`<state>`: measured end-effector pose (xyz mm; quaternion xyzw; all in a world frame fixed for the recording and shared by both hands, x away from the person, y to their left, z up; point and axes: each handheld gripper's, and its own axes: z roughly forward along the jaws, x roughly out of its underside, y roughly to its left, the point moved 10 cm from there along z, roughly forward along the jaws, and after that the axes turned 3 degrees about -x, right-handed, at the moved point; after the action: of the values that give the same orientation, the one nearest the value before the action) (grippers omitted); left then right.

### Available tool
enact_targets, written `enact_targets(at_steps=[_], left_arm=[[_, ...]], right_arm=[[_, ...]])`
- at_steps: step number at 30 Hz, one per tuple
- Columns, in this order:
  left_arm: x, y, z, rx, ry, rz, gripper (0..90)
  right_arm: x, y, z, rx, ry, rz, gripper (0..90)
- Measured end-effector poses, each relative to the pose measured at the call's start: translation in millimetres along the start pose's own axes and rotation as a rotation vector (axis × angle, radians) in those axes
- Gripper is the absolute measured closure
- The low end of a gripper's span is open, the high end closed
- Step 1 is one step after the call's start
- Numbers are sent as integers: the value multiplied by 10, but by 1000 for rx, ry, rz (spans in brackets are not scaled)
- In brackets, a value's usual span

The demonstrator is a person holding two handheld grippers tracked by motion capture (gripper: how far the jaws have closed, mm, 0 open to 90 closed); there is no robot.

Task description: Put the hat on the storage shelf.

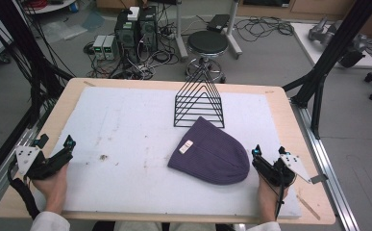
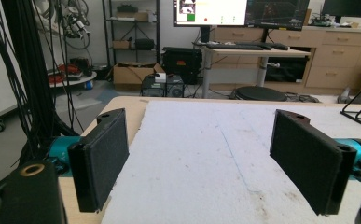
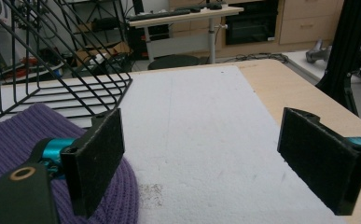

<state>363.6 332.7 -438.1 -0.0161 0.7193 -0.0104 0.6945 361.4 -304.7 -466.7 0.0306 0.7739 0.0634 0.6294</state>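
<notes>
A purple knitted beanie (image 1: 210, 153) with a small white label lies flat on the white foam board (image 1: 126, 130), right of centre. My right gripper (image 1: 268, 153) rests open just to the right of the beanie, with nothing between its pads; in the right gripper view the beanie (image 3: 15, 135) lies beside and under the left pad (image 3: 96, 156). My left gripper (image 1: 56, 143) sits open at the left edge of the board, far from the beanie. Its pads (image 2: 101, 156) stand wide apart over bare foam.
A black wire rack (image 1: 199, 102) stands upright just behind the beanie; the same rack (image 3: 52, 70) is in the right gripper view. The foam board lies on a wooden table (image 1: 289, 120). Beyond the table are a stool (image 1: 207, 45), computers and cables on the floor.
</notes>
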Motion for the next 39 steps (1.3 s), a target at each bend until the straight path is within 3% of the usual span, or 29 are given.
enact_targets(at_steps=[29,39], left_arm=[[17,-2,7,9,9,-21,197],[21,-9,7,14,11,-24,198]], right_arm=[[4,8,6,-8,1,-1,136],[-3,166,3,-53,21,-55,135]])
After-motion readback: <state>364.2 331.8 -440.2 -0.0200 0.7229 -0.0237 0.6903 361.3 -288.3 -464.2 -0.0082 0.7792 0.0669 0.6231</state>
